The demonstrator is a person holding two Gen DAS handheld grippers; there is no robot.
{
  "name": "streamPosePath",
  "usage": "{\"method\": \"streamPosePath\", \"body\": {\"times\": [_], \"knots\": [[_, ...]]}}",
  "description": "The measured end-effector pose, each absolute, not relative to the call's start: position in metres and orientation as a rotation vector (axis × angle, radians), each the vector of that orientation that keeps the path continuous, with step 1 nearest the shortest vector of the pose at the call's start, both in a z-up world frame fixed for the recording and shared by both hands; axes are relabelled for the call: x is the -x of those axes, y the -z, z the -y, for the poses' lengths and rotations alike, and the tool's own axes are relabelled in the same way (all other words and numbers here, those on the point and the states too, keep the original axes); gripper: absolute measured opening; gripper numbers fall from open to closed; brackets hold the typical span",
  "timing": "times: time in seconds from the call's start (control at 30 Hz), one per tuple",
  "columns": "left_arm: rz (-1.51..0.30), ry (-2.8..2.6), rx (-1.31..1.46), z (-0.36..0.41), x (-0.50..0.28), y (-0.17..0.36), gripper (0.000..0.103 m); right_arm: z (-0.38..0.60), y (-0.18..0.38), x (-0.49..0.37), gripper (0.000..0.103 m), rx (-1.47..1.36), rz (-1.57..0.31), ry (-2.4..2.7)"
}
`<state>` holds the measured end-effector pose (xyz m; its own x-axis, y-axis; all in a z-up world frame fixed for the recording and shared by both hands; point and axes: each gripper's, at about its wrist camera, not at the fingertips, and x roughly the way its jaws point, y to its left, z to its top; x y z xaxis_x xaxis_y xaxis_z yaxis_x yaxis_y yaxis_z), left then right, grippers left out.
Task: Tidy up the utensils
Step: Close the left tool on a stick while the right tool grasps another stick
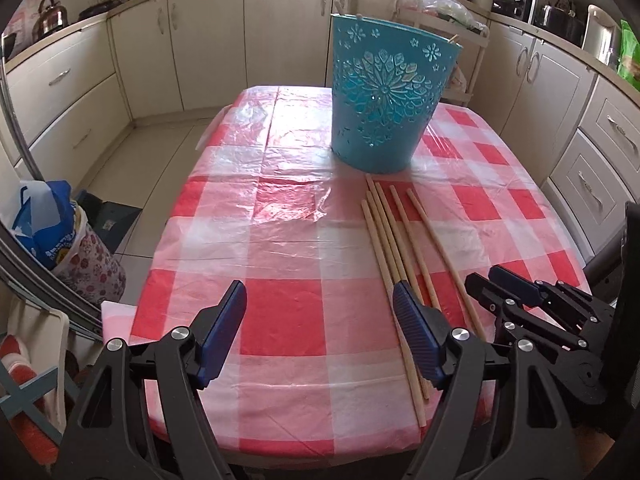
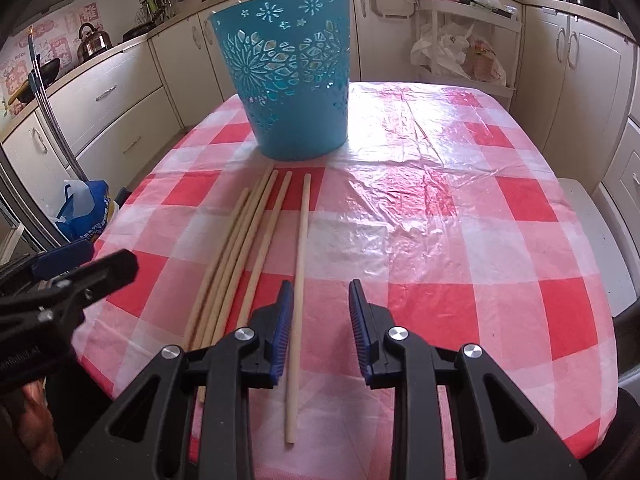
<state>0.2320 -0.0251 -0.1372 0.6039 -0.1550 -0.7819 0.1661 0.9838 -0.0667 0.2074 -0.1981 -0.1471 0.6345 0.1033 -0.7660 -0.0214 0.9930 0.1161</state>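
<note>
The left wrist view takes in a floral bag (image 1: pixel 90 268) on the floor beside the surface (image 1: pixel 280 320); the right wrist view instead shows a white cart (image 2: pixel 464 36) of plastic bags behind it. Left tongs (image 1: pixel 320 312) stand wide apart with nothing between them, their right finger over the bundle of wooden sticks (image 1: pixel 394 248). Right tongs (image 2: pixel 320 312) are partly apart, empty, the lone outer stick (image 2: pixel 299 280) running just beside their left finger. The sticks are pale, thin and long, lying side by side in front of an upright teal cut-out bucket (image 2: pixel 286 80)
</note>
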Motion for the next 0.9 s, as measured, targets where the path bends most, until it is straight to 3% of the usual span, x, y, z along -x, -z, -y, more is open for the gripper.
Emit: {"method": "streamPosePath", "body": {"times": [0.17,0.27,0.37,0.6,0.9], "knots": [[-0.919,0.170,-0.036,0.043,-0.255,0.150,0.072,0.187,0.155,-0.228,0.028,-0.009,-0.912,-0.051],[-0.925,0.163,-0.051,0.051,-0.270,0.155,0.072,0.193,0.154,-0.230,0.019,0.002,-0.921,-0.019],[-0.934,0.158,-0.089,0.060,-0.285,0.163,0.072,0.206,0.153,-0.224,0.017,-0.035,-0.931,0.012],[-0.942,0.181,-0.127,0.069,-0.302,0.174,0.065,0.223,0.144,-0.225,0.022,-0.065,-0.914,-0.025],[-0.963,0.343,-0.147,0.083,-0.315,0.174,0.020,0.212,0.153,-0.270,0.023,0.017,-0.951,-0.021]]}}
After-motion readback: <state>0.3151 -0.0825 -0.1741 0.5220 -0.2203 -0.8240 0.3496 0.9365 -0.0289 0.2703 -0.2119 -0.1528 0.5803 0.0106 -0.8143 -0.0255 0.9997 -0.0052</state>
